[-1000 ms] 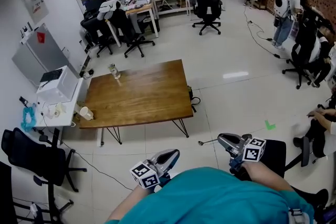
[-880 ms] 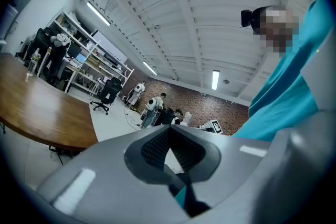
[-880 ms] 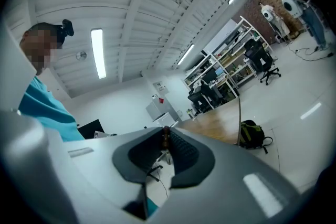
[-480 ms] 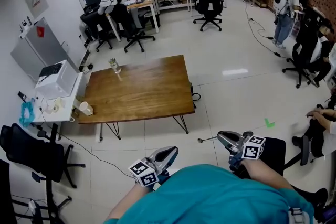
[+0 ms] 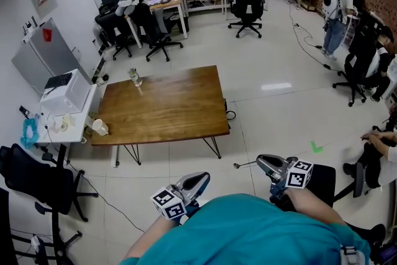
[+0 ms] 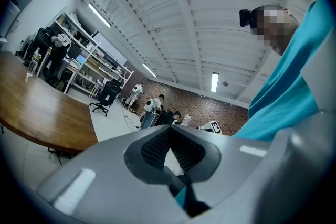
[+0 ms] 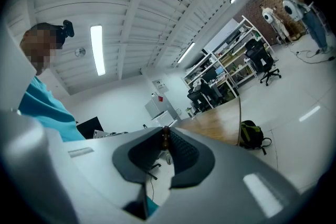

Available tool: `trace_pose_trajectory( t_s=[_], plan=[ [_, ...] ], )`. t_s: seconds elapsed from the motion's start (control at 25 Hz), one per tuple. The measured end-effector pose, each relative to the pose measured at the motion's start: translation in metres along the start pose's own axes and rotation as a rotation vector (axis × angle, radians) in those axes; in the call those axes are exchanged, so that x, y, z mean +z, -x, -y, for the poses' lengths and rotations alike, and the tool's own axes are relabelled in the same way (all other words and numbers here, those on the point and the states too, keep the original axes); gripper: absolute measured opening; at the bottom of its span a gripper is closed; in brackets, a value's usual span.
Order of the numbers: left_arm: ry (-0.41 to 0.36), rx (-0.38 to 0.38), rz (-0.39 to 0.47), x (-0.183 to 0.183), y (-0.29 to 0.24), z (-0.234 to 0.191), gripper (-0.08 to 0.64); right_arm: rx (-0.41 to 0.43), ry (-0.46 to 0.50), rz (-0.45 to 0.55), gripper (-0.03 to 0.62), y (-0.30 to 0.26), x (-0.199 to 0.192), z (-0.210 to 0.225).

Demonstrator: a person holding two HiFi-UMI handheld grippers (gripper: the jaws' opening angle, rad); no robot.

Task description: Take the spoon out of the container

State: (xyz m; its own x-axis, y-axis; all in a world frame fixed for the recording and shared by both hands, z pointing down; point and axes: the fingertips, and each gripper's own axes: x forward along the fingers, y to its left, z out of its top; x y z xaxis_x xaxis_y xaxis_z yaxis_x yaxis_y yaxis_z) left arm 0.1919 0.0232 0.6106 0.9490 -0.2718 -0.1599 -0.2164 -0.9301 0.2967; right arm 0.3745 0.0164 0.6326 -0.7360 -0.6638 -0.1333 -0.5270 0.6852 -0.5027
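A small glass container (image 5: 134, 77) stands near the far left corner of the wooden table (image 5: 180, 108), well ahead of both grippers. My right gripper (image 5: 260, 162) is held close to my body at the lower right. It is shut on a thin spoon (image 5: 245, 166) that sticks out to the left over the floor. In the right gripper view a brown bit of the spoon (image 7: 165, 137) shows pinched between the jaw tips (image 7: 165, 131). My left gripper (image 5: 201, 179) hangs at the lower middle, its jaws (image 6: 169, 128) shut with nothing between them.
A white side table (image 5: 65, 127) with a cup (image 5: 99, 127) and a box stands left of the wooden table. Black office chairs (image 5: 37, 180) are at the left and back. People stand and sit at the right (image 5: 338, 15). Tiled floor lies between me and the table.
The head view has shifted slightly, so the table sits a little higher in the picture. Both grippers have kept their places, the spoon still in the right one.
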Motion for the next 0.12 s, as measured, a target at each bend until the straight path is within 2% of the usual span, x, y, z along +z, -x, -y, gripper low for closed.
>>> trace_pose_trajectory(
  t_s=[0.12],
  plan=[
    [-0.007,-0.002,0.001,-0.0017,0.0002,-0.0018,0.0,0.003,0.002,0.004,0.04,-0.0003,-0.0019,0.0022]
  ],
)
